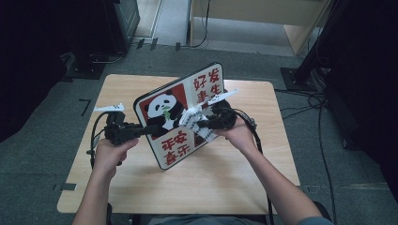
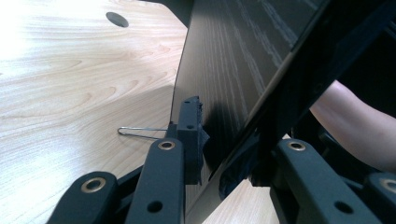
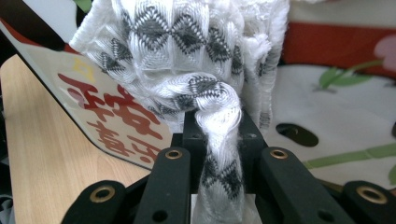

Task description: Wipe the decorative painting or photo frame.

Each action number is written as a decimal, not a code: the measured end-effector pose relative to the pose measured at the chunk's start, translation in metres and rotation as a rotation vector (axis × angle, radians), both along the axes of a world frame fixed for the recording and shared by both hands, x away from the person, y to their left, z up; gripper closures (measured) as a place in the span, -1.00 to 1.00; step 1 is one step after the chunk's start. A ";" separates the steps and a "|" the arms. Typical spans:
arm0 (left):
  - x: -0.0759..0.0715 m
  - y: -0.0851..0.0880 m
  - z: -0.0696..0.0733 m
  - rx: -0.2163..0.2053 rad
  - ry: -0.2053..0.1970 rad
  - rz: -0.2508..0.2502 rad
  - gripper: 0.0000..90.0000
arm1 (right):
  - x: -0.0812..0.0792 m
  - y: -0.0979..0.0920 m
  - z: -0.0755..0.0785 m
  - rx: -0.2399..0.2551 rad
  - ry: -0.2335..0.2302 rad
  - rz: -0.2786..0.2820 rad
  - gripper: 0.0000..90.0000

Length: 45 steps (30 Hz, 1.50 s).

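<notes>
A square sign board (image 1: 172, 144) with a panda and red characters stands tilted on its lower edge on the wooden table (image 1: 211, 178). My left gripper (image 1: 150, 129) is shut on the board's left edge. In the left gripper view, the left gripper (image 2: 224, 158) has one jaw on the board's dark wood-grain back (image 2: 233, 60) and the other on its front. My right gripper (image 1: 202, 123) is shut on a white cloth with grey diamonds (image 1: 191, 118) and holds it against the board's face. In the right gripper view, the cloth (image 3: 187, 46) bunches above the right gripper (image 3: 217, 135), in front of the printed board (image 3: 350, 107).
A thin metal wire (image 2: 140, 133) lies on the table behind the board, and a round hole (image 2: 116, 18) sits near the far corner. Cables (image 1: 305, 105) trail over the carpet at the right. Black stands (image 1: 94, 65) and a wooden cabinet (image 1: 300, 33) lie beyond the table.
</notes>
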<state>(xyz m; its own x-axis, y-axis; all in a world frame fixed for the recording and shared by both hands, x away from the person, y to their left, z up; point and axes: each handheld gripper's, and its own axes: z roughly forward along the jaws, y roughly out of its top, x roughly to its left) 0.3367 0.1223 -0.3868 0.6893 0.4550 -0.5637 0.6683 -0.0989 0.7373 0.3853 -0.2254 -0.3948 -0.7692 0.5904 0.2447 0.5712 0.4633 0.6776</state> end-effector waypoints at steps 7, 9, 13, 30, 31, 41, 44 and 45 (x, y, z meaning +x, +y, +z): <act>0.000 0.000 0.000 -0.002 0.006 -0.002 0.61 | -0.004 -0.003 -0.015 0.014 0.016 -0.008 0.79; 0.001 0.000 0.000 -0.002 0.008 -0.002 0.60 | -0.005 -0.004 -0.020 0.009 0.019 -0.009 0.79; 0.000 0.000 0.000 -0.001 0.007 -0.002 0.60 | -0.007 -0.004 -0.026 0.002 0.021 -0.012 0.79; 0.000 0.000 -0.001 0.001 0.009 -0.004 0.60 | -0.017 -0.008 -0.067 -0.012 0.083 -0.017 0.78; 0.000 0.000 -0.001 0.001 0.010 -0.005 0.60 | -0.017 -0.008 -0.069 -0.012 0.084 -0.016 0.78; 0.000 -0.001 -0.001 0.003 0.016 -0.005 0.59 | -0.020 -0.008 -0.087 -0.035 0.124 -0.008 0.78; 0.000 -0.001 -0.001 0.003 0.017 -0.005 0.59 | -0.020 -0.009 -0.090 -0.037 0.143 -0.008 0.78; 0.000 -0.001 -0.001 0.001 0.018 -0.004 0.59 | -0.020 -0.009 -0.089 -0.040 0.142 -0.008 0.78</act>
<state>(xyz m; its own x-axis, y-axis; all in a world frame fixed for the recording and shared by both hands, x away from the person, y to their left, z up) 0.3368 0.1216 -0.3878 0.6808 0.4527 -0.5758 0.6813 -0.1026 0.7248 0.3658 -0.2340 -0.4843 -0.7234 0.6079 0.3273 0.6640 0.4829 0.5708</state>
